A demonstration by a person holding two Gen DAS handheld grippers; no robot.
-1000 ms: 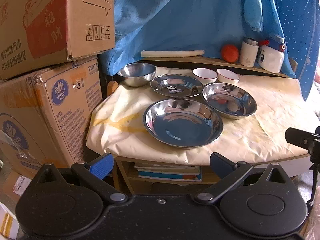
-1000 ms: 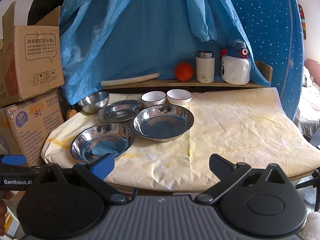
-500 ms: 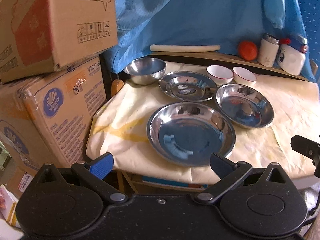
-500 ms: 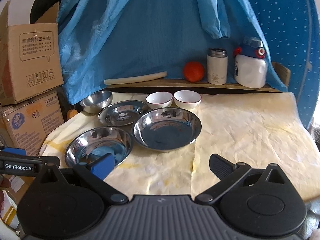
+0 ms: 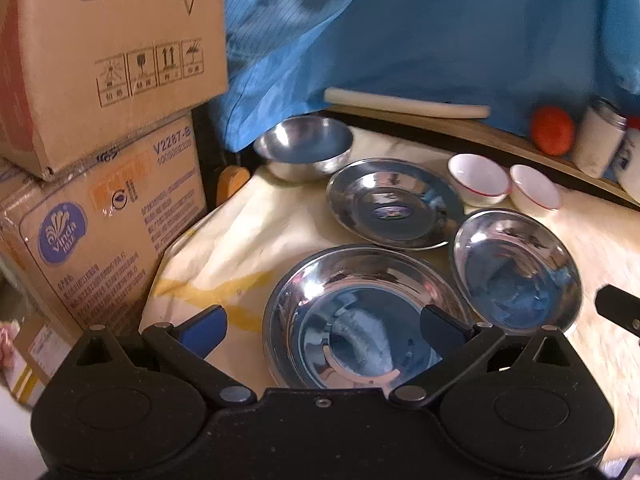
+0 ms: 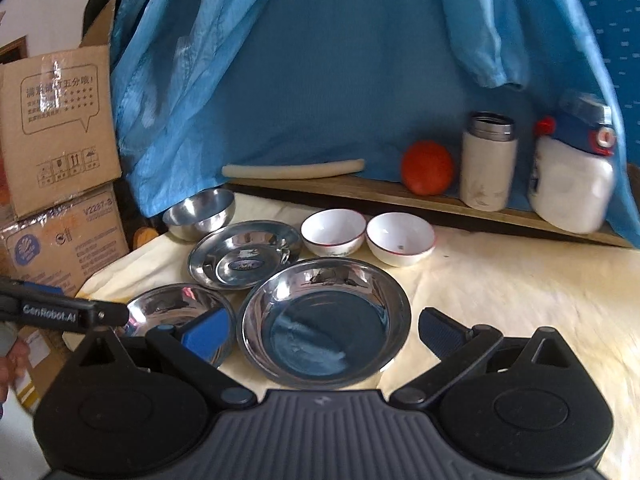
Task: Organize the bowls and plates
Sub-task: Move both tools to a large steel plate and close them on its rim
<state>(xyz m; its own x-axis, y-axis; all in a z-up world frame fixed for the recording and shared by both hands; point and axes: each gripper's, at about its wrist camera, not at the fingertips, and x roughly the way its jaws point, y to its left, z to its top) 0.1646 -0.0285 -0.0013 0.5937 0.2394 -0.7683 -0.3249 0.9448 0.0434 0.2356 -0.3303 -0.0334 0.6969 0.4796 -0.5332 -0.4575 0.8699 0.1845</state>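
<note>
Both grippers hover at the near edge of the desk (image 6: 520, 300), which is covered in cream paper, and neither holds anything; the left gripper (image 5: 324, 320) has its fingers spread wide over the nearest wide shallow steel dish (image 5: 360, 312), and the right gripper (image 6: 324, 320) has its fingers equally spread over the second steel dish (image 6: 324, 316) just beside it. Behind these lie a flatter steel plate (image 5: 394, 204), a deep steel bowl (image 5: 304, 152) at the back left, and two small white bowls with red rims (image 6: 334, 232), all apart and unstacked. The step in hand looks like a first pick of a dish; a good grasp would probably take the near rim, one finger inside and one under the lip, since the polished steel will likely slip; lift level and set like into like, watching the neighbouring rim, which sits very close.
</note>
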